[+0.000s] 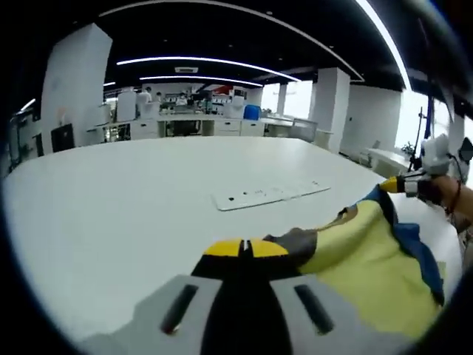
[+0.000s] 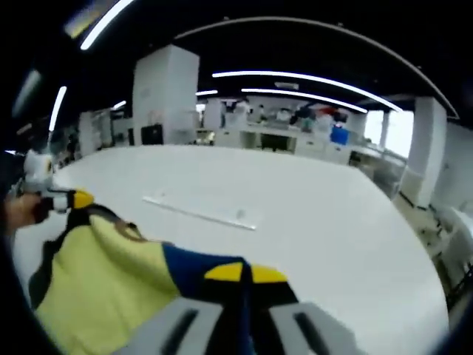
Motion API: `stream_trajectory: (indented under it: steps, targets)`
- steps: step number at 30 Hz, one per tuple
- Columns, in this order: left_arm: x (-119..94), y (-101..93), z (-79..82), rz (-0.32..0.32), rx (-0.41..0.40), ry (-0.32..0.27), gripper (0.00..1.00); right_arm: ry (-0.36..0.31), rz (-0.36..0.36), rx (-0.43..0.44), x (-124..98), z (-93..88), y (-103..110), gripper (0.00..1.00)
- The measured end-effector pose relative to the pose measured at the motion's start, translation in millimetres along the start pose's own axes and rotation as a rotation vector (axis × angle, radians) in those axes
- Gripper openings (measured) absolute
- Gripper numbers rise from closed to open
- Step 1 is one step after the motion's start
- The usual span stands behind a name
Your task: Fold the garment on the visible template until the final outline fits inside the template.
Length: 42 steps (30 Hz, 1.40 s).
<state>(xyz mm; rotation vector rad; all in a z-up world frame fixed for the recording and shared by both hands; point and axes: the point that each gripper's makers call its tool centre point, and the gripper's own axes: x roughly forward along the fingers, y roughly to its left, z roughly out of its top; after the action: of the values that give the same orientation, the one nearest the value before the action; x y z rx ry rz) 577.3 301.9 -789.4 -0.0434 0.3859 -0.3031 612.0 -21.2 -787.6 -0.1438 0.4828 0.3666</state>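
Now both the left gripper (image 1: 245, 248) and right gripper (image 2: 245, 273) are pinched shut on the lifted garment (image 1: 369, 259), well short of the template (image 1: 270, 194), so a slipped corner could drop it crumpled outside the outline

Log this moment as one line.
left gripper: shut on garment | right gripper: shut on garment | garment: lifted between them | template: bare on table

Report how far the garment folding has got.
Done: both grippers have hold of the garment. In hand: left gripper and right gripper are shut on its edges, lifting it over the white table. Left: all folding; the flat white template lies bare.
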Motion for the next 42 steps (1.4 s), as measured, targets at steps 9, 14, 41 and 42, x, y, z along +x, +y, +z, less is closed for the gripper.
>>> stream_trajectory:
  steps: [9, 14, 41, 42]
  targets:
    - [14, 11.0, -21.5, 0.025, 0.020, 0.075, 0.00, 0.047, 0.003, 0.009, 21, -15.7, 1, 0.00]
    - [16, 13.3, -27.1, 0.045, 0.056, 0.101, 0.01, 0.067, 0.002, 0.005, 27, -21.3, 2, 0.00]
    - [-58, -16.7, -4.4, -0.023, 0.201, 0.080, 0.79, 0.128, 0.334, -0.009, -53, -6.7, 87, 0.88]
    - [-63, -21.2, -4.0, -0.030, 0.206, 0.079, 0.79, 0.126, 0.342, -0.003, -57, -6.3, 89, 0.89]
